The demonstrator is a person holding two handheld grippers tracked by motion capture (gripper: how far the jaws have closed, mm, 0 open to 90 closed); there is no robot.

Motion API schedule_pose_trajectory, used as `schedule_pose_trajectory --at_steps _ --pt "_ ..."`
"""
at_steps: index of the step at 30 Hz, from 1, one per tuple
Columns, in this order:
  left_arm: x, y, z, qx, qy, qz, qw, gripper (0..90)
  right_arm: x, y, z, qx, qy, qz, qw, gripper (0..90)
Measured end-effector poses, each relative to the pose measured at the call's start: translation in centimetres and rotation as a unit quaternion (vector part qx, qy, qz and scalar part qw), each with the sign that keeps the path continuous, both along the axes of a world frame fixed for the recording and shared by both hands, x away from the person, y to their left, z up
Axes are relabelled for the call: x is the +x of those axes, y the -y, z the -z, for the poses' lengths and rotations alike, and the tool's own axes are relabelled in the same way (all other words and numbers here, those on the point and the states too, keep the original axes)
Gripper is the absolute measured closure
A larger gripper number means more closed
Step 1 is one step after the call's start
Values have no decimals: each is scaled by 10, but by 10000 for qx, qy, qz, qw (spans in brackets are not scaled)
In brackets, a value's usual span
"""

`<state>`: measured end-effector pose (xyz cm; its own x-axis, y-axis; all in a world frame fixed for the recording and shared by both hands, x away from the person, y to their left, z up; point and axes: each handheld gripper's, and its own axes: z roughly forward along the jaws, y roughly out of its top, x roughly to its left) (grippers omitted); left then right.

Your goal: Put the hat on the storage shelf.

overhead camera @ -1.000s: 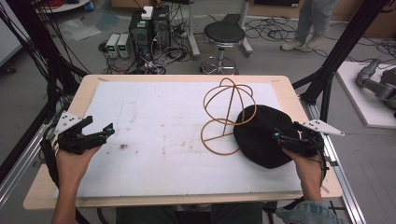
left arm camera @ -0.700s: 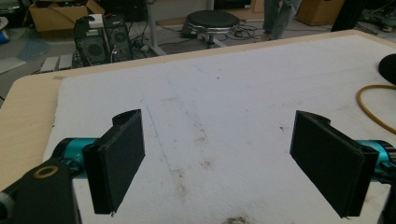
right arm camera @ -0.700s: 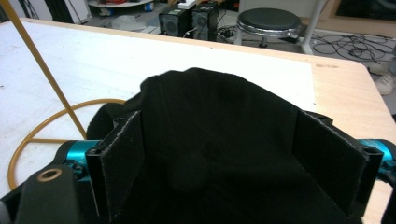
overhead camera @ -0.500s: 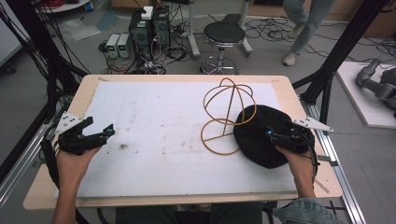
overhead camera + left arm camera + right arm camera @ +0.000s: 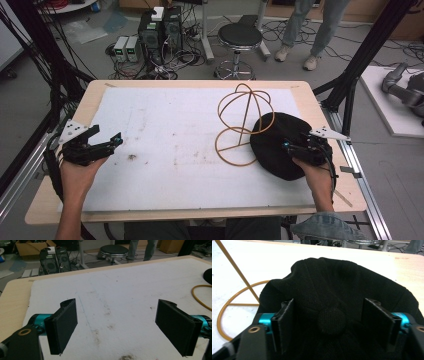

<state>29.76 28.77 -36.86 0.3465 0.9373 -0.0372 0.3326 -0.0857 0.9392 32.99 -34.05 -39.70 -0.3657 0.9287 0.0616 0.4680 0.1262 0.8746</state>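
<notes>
A white mat (image 5: 165,150) is spread over the wooden table (image 5: 320,107). On the mat's right half a wire hat stand (image 5: 243,122) is placed, and a knitted hat (image 5: 277,145) is laid just to its right, overlapping the stand's base ring. The right gripper (image 5: 292,148) is set over the hat's near right side, its jaws on either side of the hat's pompom (image 5: 330,320). The left gripper (image 5: 102,145) is held at the mat's left edge, well apart from the stand. Behind the table a stool (image 5: 240,37) is placed on the floor.

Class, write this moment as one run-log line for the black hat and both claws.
right claw: closing, straddling black hat button, no grip | left claw: open, idle | wire hat stand: bare
</notes>
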Motion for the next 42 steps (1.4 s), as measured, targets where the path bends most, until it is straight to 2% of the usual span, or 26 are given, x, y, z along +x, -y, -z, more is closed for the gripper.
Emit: schedule_pose_trajectory --at_steps 1,9,14,19,22,26,42 --pt "0 0 0 0 0 0 10000 181 0 0 0 0 0 0 10000 319" --pt "0 -1 0 -3 6 -11 10000 181 -1 0 2 15 -84 64 9999 483" --pt "0 -1 0 4 12 -16 10000 181 -2 0 3 26 -55 70 10000 571" --pt "-1 -1 -1 -9 14 -22 10000 181 -5 -1 2 39 96 134 9999 667" --pt "-1 -2 -1 -18 14 -36 10000 181 -6 -2 1 31 120 160 9998 687" --pt "-2 -3 -2 -19 33 -49 10000 182 -7 -2 -1 35 267 206 9994 700" --pt "-2 -4 -4 -40 58 -60 10000 182 -12 0 -11 126 540 296 9980 708"
